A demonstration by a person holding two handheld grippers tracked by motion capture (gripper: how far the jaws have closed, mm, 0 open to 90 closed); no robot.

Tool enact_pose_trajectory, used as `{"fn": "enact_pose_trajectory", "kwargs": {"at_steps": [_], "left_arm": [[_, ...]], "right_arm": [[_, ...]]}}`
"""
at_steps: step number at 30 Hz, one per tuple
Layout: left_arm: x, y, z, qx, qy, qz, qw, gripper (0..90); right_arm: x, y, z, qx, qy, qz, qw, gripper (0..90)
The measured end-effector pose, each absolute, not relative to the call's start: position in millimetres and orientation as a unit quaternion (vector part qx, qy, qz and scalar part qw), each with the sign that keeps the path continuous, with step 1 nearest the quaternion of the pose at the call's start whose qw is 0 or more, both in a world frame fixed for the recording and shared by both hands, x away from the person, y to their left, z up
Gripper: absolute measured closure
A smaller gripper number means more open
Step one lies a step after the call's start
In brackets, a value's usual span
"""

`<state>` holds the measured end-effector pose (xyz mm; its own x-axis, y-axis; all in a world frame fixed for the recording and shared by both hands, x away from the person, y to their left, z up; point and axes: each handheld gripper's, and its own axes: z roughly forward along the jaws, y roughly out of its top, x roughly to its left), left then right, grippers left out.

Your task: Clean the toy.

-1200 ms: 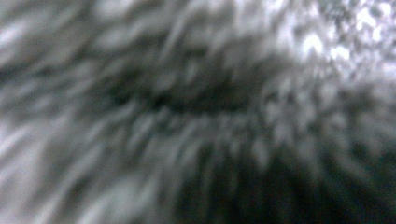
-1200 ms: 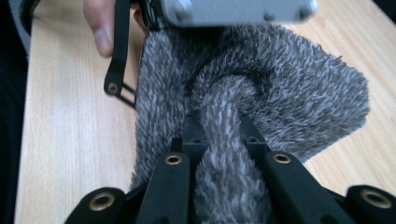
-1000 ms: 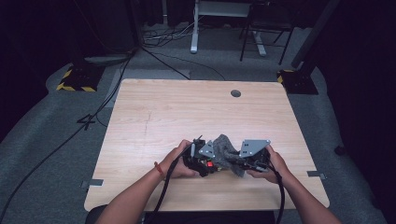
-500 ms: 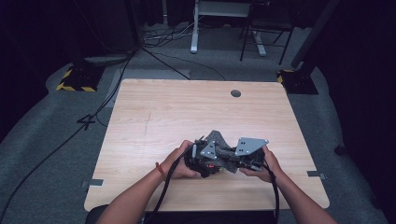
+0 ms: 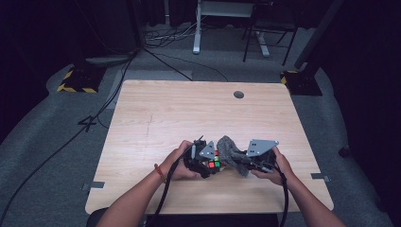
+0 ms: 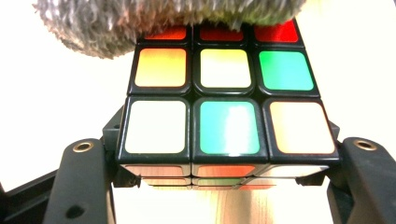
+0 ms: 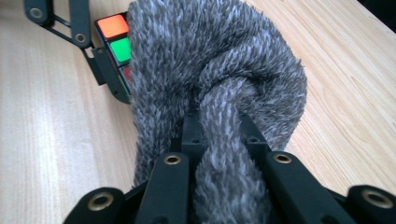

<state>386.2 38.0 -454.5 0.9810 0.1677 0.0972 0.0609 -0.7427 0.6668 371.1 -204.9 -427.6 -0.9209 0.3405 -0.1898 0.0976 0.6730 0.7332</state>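
Now, work in hand: you are wiping a scrambled puzzle cube (image 6: 226, 114) with a fuzzy grey cloth (image 7: 219, 79).
Left hand-held gripper (image 5: 204, 163): clenched on the cube's two sides, held at the worktop's near edge.
Right hand-held gripper (image 5: 246, 161): clamped on a bunched fold of the cloth.
Done so far: cloth is touching the cube's far row.
Left, as I judge: the rest of that face looks uncovered.
Worktop (image 5: 189, 109): pale wood, bare.
Room: dark, grey floor (image 5: 42, 156), cables, table legs behind.

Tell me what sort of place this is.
Probably a lab or recording studio: a bare wooden table on grey carpet, cables trailing over the floor, hazard-striped stand bases, and dark surroundings.
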Motion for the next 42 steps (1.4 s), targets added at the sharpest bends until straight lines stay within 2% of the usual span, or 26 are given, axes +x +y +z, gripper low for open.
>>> {"fn": "enact_pose_trajectory", "kwargs": {"at_steps": [8,14,27,37,42], "left_arm": [[386,31,-457,0.933,0.057,0.083,0.346,33.8],[389,32,-459,0.930,0.069,0.076,0.353,33.9],[386,39,-448,0.925,0.058,0.080,0.366,33.9],[388,37,-452,0.928,0.064,0.076,0.360,33.8],[386,30,-457,0.932,0.058,0.071,0.352,33.8]], "right_arm": [[356,-183,-414,0.070,0.898,0.404,0.163,76.9],[359,-172,-411,0.070,0.894,0.411,0.164,76.6],[381,-200,-423,0.139,0.897,0.386,0.167,77.2],[355,-188,-409,0.088,0.888,0.419,0.168,77.2],[354,-174,-409,0.078,0.892,0.412,0.168,77.1]]}}
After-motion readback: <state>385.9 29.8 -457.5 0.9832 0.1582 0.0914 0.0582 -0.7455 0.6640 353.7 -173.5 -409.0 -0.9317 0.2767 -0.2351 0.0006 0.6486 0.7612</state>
